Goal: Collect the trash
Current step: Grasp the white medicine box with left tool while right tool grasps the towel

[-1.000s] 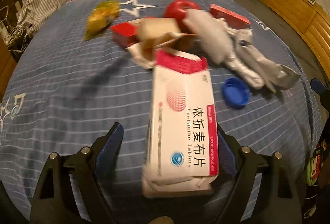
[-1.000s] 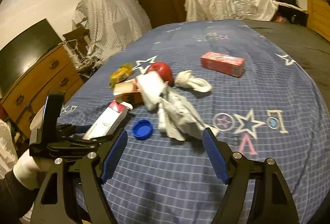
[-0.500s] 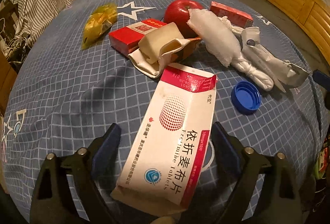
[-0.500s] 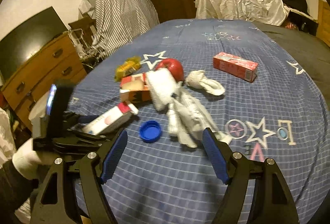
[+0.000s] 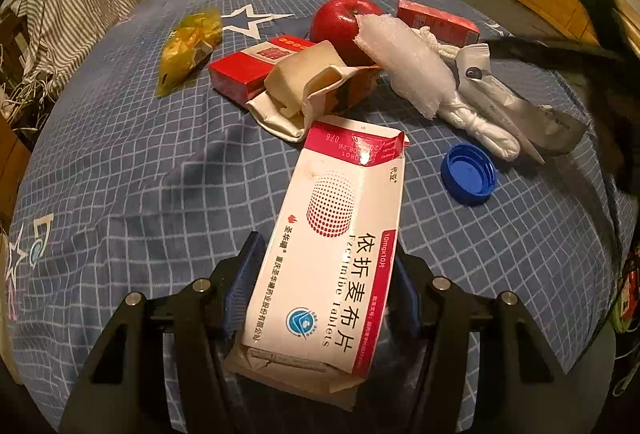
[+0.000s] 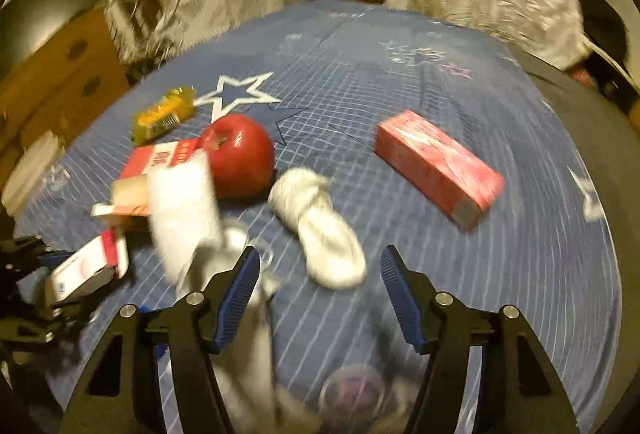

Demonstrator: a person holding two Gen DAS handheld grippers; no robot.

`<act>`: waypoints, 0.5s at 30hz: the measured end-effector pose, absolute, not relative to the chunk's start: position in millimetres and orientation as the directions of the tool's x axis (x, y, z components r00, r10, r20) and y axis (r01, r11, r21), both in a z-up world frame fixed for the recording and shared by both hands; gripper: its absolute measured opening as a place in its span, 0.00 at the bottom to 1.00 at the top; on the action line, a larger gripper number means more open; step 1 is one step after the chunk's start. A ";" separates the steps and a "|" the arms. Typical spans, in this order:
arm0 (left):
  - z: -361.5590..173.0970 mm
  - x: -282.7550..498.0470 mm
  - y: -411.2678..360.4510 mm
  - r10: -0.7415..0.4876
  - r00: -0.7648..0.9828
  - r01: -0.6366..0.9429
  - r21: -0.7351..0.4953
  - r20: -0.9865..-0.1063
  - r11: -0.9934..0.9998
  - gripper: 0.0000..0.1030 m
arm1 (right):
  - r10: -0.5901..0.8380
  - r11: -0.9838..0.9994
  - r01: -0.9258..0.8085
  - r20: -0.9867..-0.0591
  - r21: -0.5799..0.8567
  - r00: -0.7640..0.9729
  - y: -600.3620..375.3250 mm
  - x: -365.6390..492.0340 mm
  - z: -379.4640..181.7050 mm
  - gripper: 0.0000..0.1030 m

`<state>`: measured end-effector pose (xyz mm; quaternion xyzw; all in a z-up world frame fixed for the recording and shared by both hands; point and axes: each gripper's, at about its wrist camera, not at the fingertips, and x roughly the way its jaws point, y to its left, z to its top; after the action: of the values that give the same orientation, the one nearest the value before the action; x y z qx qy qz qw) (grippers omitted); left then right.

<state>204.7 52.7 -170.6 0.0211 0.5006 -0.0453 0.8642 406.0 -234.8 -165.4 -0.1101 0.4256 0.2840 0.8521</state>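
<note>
1. Left gripper (image 5: 322,286): pads clamped on the two long sides of the tablet box (image 5: 332,242), near its rear end. The box is an empty, flattened white-and-magenta carton with its far flap torn open. Risk: the thin card may buckle under the squeeze and slip out. The grip sits well behind the box's middle, so the front end may sag or swing.
2. Right gripper (image 6: 320,290): jaws spread wide, holding nothing, hanging above the white rolled bundle (image 6: 320,222). The view is blurred. Risk: a hasty close could miss the soft bundle or pinch the bedsheet (image 6: 520,274) with it.
3. Blue cap (image 5: 468,173): just right of the tablet box's far end, lying open side up. Risk: small and low, easily overlooked or flicked away.
4. Crumpled cream wrapper (image 5: 308,90) and red carton (image 5: 256,68): just beyond the tablet box, touching each other. Risk: a lifted box's torn flap may drag them.
5. Apple (image 5: 344,22): farther beyond, behind the wrapper. Judged not trash; risk of rolling if nudged, or of being collected by mistake.
6. Yellow packet (image 5: 188,48): far left of the tablet box, well apart.
</note>
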 end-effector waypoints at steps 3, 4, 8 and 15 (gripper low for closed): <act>-170.7 209.7 53.2 -0.064 0.485 0.099 -0.017 -0.872 0.995 0.55 | 0.370 0.766 -0.643 -0.830 0.018 0.417 -207.8 434.4 -172.9 0.63; -170.8 211.2 52.6 -0.062 0.483 0.100 -0.015 -0.873 0.995 0.55 | 0.357 0.757 -0.654 -0.839 0.002 0.411 -200.4 440.9 -175.8 0.63; -172.7 214.8 51.0 -0.053 0.483 0.102 -0.003 -0.874 0.995 0.56 | 0.326 0.740 -0.672 -0.868 -0.013 0.375 -176.5 461.3 -194.3 0.62; -176.2 216.9 52.2 -0.042 0.514 0.085 0.002 -0.857 0.996 0.55 | 0.345 0.818 -0.575 -0.815 0.018 0.465 -183.7 442.9 -191.2 0.36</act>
<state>216.9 52.2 -176.2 0.0220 0.4917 -0.0364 0.8697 442.9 -183.7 -191.2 -0.1310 0.4397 0.2720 0.8459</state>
